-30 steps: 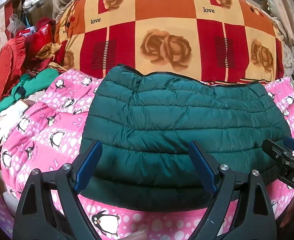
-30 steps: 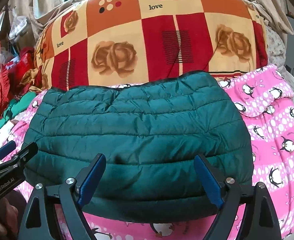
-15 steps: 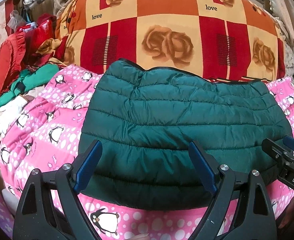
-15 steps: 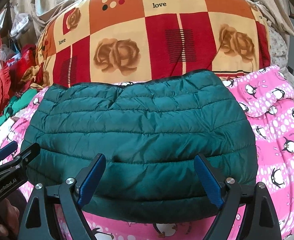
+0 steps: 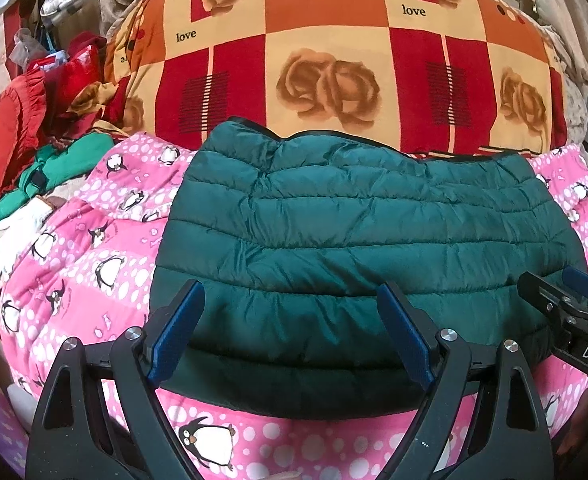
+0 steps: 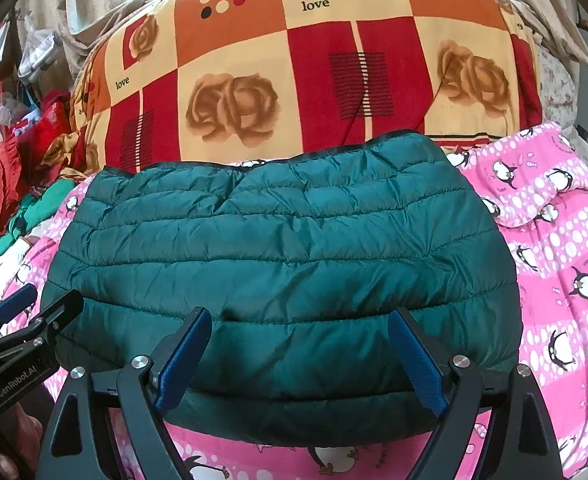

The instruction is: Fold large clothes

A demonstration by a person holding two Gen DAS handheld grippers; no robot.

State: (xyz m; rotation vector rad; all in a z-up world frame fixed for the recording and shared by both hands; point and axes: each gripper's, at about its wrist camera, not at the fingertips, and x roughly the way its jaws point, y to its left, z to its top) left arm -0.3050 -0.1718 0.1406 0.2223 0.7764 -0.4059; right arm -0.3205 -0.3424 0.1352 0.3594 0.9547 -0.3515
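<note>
A dark green quilted puffer jacket [image 5: 354,240] lies folded into a wide flat rectangle on the pink penguin blanket [image 5: 93,248]; it also shows in the right wrist view [image 6: 285,264]. My left gripper [image 5: 289,332] is open and empty, its blue pads spread just above the jacket's near left edge. My right gripper [image 6: 300,356] is open and empty over the near right edge. Each gripper shows at the side of the other's view, the right one [image 5: 566,304] and the left one [image 6: 25,320].
A big rolled quilt [image 5: 334,52] with red, orange and cream squares and roses lies behind the jacket. A heap of red and green clothes [image 5: 41,128] sits at the far left. The pink blanket's raised fold [image 6: 534,184] lies at the right.
Both grippers have drawn back and risen slightly, so the jacket sits a little lower and farther in view. The jacket itself has not moved.
</note>
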